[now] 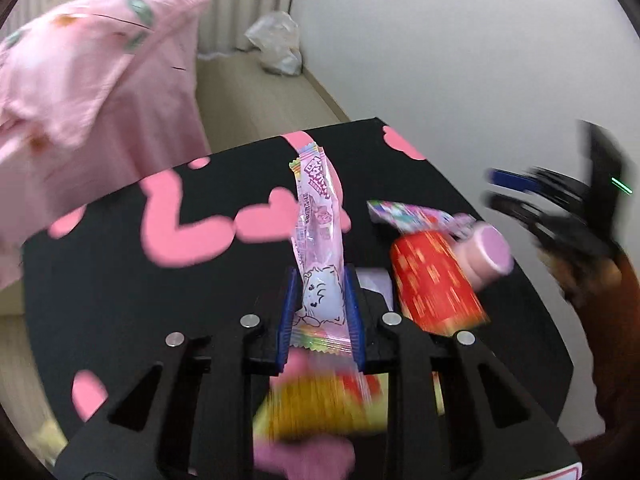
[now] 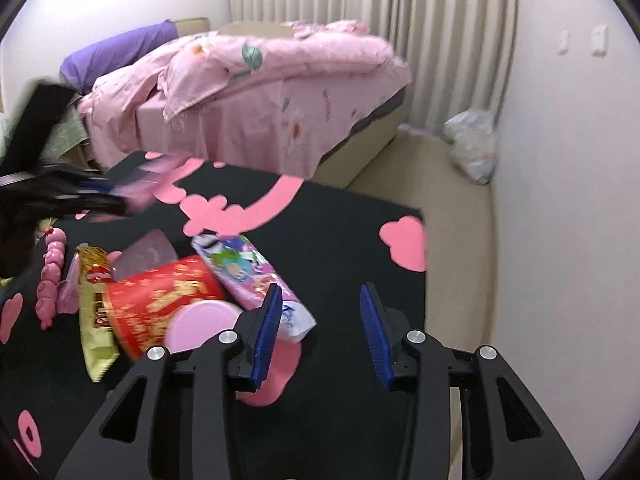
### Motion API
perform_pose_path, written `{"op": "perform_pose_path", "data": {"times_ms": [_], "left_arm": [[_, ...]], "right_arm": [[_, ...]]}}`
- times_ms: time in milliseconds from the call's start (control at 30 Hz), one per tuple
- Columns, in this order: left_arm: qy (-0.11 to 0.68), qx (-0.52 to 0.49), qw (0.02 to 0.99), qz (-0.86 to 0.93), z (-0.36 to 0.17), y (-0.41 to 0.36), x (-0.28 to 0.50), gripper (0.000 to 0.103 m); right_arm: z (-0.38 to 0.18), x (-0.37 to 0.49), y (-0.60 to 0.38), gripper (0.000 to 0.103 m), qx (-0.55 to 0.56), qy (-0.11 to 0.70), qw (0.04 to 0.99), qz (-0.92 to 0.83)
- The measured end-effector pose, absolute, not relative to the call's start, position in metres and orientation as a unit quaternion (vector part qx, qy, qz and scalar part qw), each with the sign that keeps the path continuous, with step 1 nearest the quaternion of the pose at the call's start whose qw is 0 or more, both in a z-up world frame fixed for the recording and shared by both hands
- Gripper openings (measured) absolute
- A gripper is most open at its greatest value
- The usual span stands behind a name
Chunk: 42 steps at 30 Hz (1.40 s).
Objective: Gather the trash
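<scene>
My left gripper (image 1: 320, 300) is shut on a long pink candy wrapper (image 1: 318, 216) that sticks up above the black table (image 1: 120, 280). In the right wrist view the left gripper (image 2: 100, 196) shows blurred at the left. A red snack cup (image 1: 436, 284) with a pink lid lies on its side, next to a colourful cartoon wrapper (image 1: 416, 214). My right gripper (image 2: 324, 320) is open and empty, just right of the cartoon wrapper (image 2: 248, 276) and the red cup (image 2: 160, 300). A yellow-green snack packet (image 2: 94, 312) lies left of the cup.
A bed with a pink duvet (image 2: 260, 80) stands behind the table. A white plastic bag (image 2: 474, 148) sits on the floor in the corner by the wall. A pink beaded toy (image 2: 50, 280) lies near the table's left edge.
</scene>
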<state>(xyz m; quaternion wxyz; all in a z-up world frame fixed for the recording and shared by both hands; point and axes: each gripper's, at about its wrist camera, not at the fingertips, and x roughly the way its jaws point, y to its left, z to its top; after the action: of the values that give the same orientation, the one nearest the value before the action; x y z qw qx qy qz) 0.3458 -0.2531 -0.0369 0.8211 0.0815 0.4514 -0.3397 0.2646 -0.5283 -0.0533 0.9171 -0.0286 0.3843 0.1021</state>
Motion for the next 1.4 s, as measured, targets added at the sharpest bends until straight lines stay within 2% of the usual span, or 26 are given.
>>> {"op": "perform_pose_path", "data": {"times_ms": [133,300,433,567,733,900,933,967,1167,1400], "left_arm": [[0.451,0.066,0.825,-0.336,-0.034,-0.216,0.295,0.023],[0.461,0.063,0.836,-0.290,-0.051,-0.183,0.252,0.023],[0.464,0.028,0.842,-0.274,-0.064,-0.171,0.248,0.023],[0.450,0.037,0.850,-0.272,-0.062,-0.173,0.238,0.023],[0.447,0.018,0.849,-0.283,-0.063,-0.169,0.231,0.023],[0.438,0.018,0.854,-0.282,-0.059,-0.157,0.214,0.023],[0.437,0.018,0.855,-0.279,-0.059,-0.153,0.211,0.023],[0.437,0.014,0.856,-0.277,-0.059,-0.148,0.207,0.023],[0.447,-0.017,0.851,-0.275,-0.069,-0.119,0.190,0.023],[0.445,-0.045,0.851,-0.275,-0.076,-0.102,0.173,0.024]], "right_arm": [[-0.084,0.284,-0.540,0.039,-0.015,0.417,0.894,0.162],[-0.093,0.280,-0.536,0.039,0.020,0.408,0.885,0.225],[-0.080,0.277,-0.529,0.039,-0.039,0.400,0.900,0.170],[-0.040,0.245,-0.531,0.039,0.017,0.355,0.927,0.119],[-0.022,0.199,-0.453,0.039,-0.066,0.322,0.933,0.149],[-0.050,0.199,-0.378,0.038,-0.194,0.336,0.911,0.142],[-0.056,0.201,-0.374,0.034,-0.202,0.340,0.909,0.133],[-0.059,0.205,-0.372,0.022,-0.206,0.346,0.908,0.117],[-0.043,0.205,-0.375,0.007,-0.142,0.361,0.918,0.079],[-0.007,0.174,-0.368,0.006,-0.079,0.354,0.926,0.102]]}}
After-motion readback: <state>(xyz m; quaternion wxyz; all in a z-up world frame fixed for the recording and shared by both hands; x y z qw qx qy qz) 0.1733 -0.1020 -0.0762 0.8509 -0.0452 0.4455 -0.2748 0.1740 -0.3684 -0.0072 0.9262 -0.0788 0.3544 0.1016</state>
